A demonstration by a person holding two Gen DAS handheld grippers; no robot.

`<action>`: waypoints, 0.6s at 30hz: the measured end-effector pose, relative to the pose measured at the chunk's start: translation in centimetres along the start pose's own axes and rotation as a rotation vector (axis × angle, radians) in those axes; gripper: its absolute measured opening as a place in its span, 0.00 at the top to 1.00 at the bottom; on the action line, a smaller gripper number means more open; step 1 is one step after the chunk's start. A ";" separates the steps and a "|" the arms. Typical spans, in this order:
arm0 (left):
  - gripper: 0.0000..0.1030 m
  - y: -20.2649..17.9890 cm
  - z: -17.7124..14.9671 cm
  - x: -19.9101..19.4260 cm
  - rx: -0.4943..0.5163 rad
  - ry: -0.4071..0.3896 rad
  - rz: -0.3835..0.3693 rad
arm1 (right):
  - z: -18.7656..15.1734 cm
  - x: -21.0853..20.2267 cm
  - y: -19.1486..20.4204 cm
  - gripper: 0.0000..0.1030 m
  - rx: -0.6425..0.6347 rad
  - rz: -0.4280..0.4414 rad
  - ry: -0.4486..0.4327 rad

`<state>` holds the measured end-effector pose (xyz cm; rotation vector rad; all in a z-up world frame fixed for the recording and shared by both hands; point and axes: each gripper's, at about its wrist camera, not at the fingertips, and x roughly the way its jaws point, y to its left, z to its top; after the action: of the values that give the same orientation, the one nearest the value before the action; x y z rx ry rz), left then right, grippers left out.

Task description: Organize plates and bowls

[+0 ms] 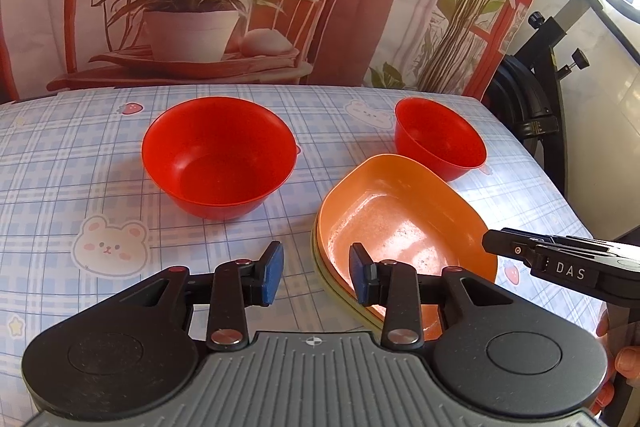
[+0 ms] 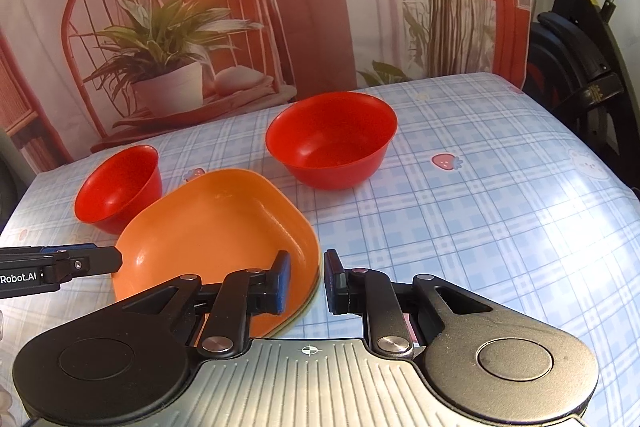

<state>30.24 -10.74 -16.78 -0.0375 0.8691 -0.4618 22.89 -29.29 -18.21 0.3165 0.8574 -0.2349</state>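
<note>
Where the blue plaid cloth-covered surface (image 2: 500, 211) lies bare toward its right edge, the large red plastic bowl (image 2: 332, 141) stands apart behind the stacked orange plastic plate (image 2: 208, 223); the small red plastic bowl (image 2: 118, 187) touches its far rim. Left gripper (image 1: 316, 275) fingers straddle the rim, released; right gripper (image 2: 306, 281) fingers flank the opposite edge, not gripping it.

You see the orange plastic plate (image 1: 404, 223) stacked on another plate; behind it sit the large red plastic bowl (image 1: 219, 157) left and small red plastic bowl (image 1: 440, 139) right.
</note>
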 end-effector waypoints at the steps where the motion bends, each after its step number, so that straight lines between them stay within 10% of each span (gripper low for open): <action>1: 0.64 0.1 0.1 -0.6 0.003 -0.010 -0.006 | 0.2 -0.3 0.2 0.83 -0.002 0.007 -0.006; 11: 0.63 5.5 3.7 -2.4 -0.010 -0.084 0.138 | 4.5 -2.2 5.0 0.83 -0.048 0.117 -0.040; 18: 0.64 8.8 5.0 -0.3 -0.131 -0.086 0.103 | 7.0 1.0 9.2 0.83 -0.086 0.150 0.005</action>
<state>37.05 -3.47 -15.24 -0.1311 0.8113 -0.3041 31.44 -23.34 -13.06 0.2992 0.8417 -0.0574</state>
